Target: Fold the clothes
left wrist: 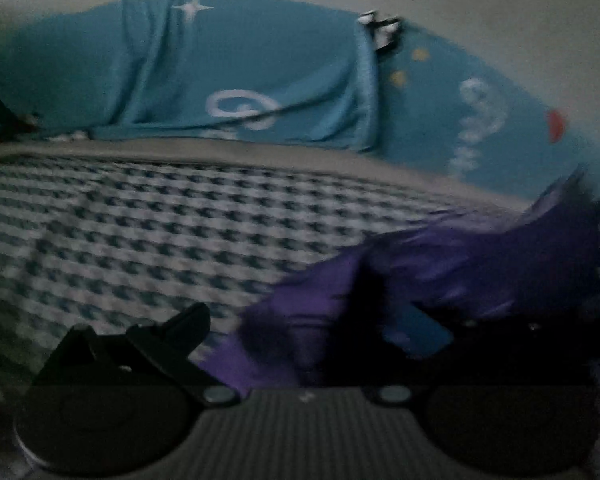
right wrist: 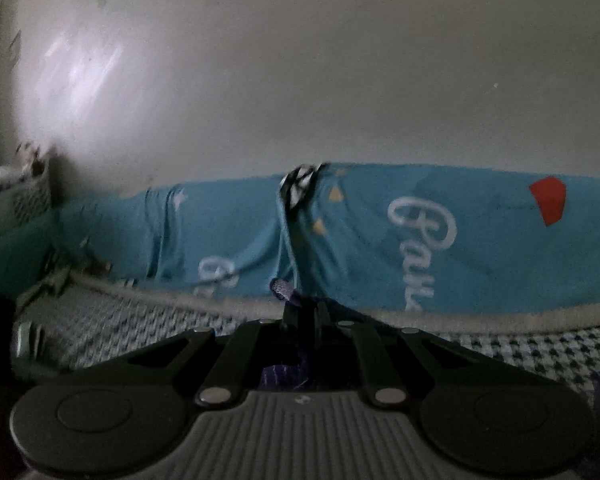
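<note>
Cloth purple, blurred, hides left claw tips; grip unclear.

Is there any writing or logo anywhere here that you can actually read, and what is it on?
"Bau": white cursive on the blue cloth along the wall, cut off below, in the right wrist view.
A second white cursive word lower left on the same cloth: too blurred and cut off to read.
White swirls on the blue cloth in the left wrist view: the same script, too blurred to read.
A red shape, white star and yellow marks on it: decoration, not text.
Nothing else carries writing.
</note>
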A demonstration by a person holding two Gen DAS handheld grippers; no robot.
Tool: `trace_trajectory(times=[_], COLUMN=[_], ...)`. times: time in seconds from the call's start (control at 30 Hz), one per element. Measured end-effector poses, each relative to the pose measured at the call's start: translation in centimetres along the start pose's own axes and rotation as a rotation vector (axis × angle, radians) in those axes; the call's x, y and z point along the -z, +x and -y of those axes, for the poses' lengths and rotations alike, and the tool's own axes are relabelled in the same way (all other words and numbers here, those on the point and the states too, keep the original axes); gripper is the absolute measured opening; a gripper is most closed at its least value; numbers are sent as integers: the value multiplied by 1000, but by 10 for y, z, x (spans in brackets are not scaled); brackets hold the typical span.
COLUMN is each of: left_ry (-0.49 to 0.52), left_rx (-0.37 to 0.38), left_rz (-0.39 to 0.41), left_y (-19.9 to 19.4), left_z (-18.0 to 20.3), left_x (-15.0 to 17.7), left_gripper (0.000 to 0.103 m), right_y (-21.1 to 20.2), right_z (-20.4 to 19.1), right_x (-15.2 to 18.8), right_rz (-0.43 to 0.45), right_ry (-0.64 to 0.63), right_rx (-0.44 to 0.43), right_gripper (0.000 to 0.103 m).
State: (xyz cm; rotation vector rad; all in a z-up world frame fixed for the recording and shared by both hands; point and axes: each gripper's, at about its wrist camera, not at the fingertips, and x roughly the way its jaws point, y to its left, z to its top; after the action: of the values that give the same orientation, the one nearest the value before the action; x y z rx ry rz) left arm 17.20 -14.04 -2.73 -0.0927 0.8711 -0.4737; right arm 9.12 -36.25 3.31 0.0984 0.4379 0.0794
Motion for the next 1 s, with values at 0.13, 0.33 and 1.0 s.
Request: trace_trajectory(times=[0.13, 0.33, 1.0], left_ry=[-55, -94, -36], left_rx=[77, 29, -105], left_rz=[37, 101, -82], left_y=[-12, -3, 42], left_z=[-3, -6, 0], left_x=[-1, -4, 24], left_gripper=[103, 103, 103], right_y=[-17, -32, -56], right_z=[-7, -22, -9], right_x=[17, 51, 48], right_rz=[-42, -137, -105], right_ry=[-26, -92, -39], right_rx=[-18, -58, -136], right_gripper=[8, 8, 13])
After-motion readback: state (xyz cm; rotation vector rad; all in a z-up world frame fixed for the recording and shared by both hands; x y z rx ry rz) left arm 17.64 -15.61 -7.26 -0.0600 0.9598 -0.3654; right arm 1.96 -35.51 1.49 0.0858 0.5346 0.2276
